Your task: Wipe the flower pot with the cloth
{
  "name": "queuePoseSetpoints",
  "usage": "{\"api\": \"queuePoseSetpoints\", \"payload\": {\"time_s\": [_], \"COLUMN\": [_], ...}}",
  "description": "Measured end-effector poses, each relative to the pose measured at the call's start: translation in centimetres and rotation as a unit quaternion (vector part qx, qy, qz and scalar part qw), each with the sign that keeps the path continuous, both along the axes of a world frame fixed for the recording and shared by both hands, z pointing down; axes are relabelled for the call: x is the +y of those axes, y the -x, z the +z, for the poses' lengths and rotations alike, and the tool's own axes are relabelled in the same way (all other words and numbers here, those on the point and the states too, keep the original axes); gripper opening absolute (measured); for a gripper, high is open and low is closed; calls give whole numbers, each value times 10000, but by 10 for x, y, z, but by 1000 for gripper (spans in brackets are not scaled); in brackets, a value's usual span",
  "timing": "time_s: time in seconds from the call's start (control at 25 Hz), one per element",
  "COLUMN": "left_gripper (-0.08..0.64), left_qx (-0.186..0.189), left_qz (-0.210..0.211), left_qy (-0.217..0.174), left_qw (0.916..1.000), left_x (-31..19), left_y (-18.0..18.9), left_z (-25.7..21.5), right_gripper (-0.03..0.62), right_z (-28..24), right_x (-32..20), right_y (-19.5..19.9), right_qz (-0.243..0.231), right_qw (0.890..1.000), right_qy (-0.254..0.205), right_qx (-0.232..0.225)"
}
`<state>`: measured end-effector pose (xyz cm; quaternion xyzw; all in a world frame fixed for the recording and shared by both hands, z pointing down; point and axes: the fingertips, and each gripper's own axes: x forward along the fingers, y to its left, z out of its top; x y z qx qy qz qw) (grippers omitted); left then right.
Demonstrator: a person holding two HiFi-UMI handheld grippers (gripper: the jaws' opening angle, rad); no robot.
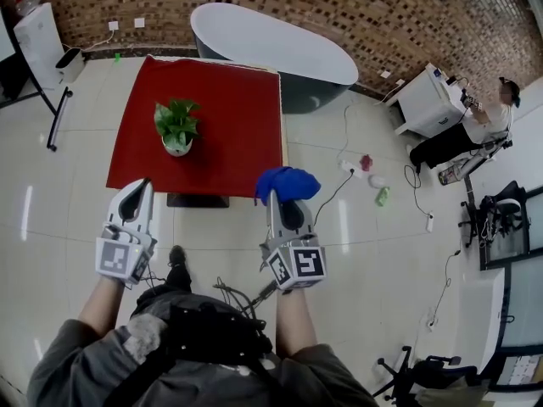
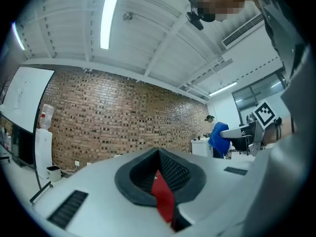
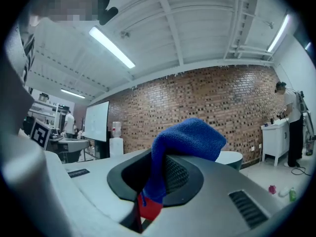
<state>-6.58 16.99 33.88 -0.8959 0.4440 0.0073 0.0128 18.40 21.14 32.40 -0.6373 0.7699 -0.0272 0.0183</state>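
A small white flower pot [image 1: 176, 147] with a green plant stands on the red table [image 1: 237, 117], towards its left side. Both grippers are held level near the table's front edge, short of the pot. My left gripper [image 1: 144, 182] is shut, and the left gripper view shows its jaws [image 2: 159, 154] closed with nothing between them. My right gripper [image 1: 273, 200] is shut on a blue cloth [image 1: 288, 182], which bunches over its tips at the table's front right corner. In the right gripper view the cloth [image 3: 190, 137] drapes over the closed jaws of the right gripper [image 3: 150, 179].
A grey-and-white bathtub [image 1: 271, 49] stands behind the table against the brick wall. A person [image 1: 475, 130] stands at a white cabinet [image 1: 428, 100] at the right. Cables and small bottles [image 1: 373, 181] lie on the floor to the table's right. A whiteboard stand [image 1: 58, 113] is at the left.
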Motion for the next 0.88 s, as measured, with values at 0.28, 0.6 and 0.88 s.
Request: {"api": "queuePoseSetpoints", "payload": {"time_s": [0.28, 0.6, 0.88], "left_gripper": [25, 25, 25], "left_qx": [-178, -255, -203], "left_qz": [-130, -158, -235], "left_qy": [406, 290, 249], "left_qw": [9989, 9991, 9992], "left_x": [109, 209, 285], "left_y": [-3, -19, -34], "left_z": [4, -5, -30], "right_gripper": [66, 66, 66], "right_z": [5, 22, 11], "right_x": [109, 211, 291], "right_y": [33, 52, 49], "right_qz": [-641, -1186, -1329], "right_qw": [9977, 9921, 9902], "right_qy": [16, 53, 80], "right_qx": [212, 397, 411]}}
